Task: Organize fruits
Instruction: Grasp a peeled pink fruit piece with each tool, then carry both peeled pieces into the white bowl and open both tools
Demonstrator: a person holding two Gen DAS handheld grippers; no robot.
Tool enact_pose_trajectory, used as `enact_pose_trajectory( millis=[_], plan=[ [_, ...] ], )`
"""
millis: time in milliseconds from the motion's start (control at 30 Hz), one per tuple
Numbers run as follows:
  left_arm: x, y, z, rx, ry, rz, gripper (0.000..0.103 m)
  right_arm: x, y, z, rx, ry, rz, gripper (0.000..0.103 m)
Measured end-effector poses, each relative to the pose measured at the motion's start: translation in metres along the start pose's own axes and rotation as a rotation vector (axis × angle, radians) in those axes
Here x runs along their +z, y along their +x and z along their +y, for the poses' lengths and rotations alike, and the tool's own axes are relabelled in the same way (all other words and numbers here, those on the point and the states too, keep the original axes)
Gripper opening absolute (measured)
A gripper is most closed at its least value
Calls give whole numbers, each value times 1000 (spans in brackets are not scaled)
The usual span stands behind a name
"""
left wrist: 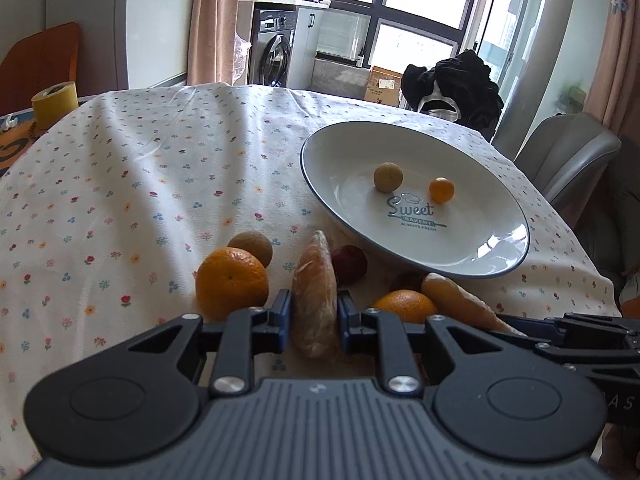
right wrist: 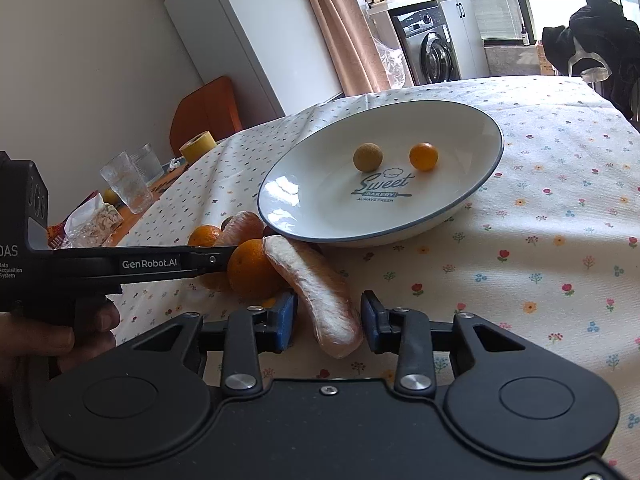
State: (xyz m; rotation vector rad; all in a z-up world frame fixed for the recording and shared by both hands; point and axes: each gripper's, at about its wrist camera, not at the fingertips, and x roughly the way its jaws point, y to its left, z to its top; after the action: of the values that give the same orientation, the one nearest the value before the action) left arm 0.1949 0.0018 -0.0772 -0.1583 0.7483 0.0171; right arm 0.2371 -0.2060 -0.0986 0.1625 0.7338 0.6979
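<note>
We see a white tablecloth (left wrist: 120,168) with tiny red, blue and yellow flowers all over it. The plate (right wrist: 472,128) is white with a dark blue rim and blue-grey words in the middle. On it sit a small tan ball fruit (right wrist: 368,157) and a small orange one (right wrist: 423,156). Our two pomelo pieces (left wrist: 315,300) (right wrist: 320,296) are pale pink-orange with white fuzz. The big orange (left wrist: 231,283) is bright orange. The grippers (left wrist: 314,320) (right wrist: 329,322) are black with blue pads (left wrist: 283,312). A tape roll (left wrist: 54,100) is yellow.
</note>
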Motion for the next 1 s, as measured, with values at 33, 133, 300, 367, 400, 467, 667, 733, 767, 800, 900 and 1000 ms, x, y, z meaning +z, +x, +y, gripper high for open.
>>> enact_pose_trajectory(
  millis=[33,133,300,367,400,467,667,733,767,800,900,1000],
  plan=[
    [0,1,0,1,-1,-1,21,0,0,1,-2,-1,-1,35],
    [3,3,1,0,-6,1,21,1,1,1,-7,1,-2,35],
    [6,6,-1,12,9,3,20,5,5,2,-14,-2,-1,37],
    [6,6,-2,14,14,3,21,6,7,2,-16,-7,0,38],
    [6,5,-1,13,14,4,20,6,9,3,-17,-10,2,39],
    [4,3,-1,10,13,5,20,7,11,5,-18,-23,4,39],
    [-2,-6,0,-10,-3,8,19,5,9,12,-13,-56,22,28],
    [-5,-11,0,-15,-6,5,19,3,6,13,-2,-54,28,23],
    [-6,-13,0,-17,-7,1,19,1,4,13,2,-54,28,21],
    [-7,-16,0,-18,-8,-3,19,0,2,14,3,-54,27,21],
    [-8,-25,0,-23,-12,-18,19,-2,-4,18,11,-56,16,20],
    [-7,-35,-1,-26,-10,-36,19,-2,-11,19,16,-56,4,20]
  ],
)
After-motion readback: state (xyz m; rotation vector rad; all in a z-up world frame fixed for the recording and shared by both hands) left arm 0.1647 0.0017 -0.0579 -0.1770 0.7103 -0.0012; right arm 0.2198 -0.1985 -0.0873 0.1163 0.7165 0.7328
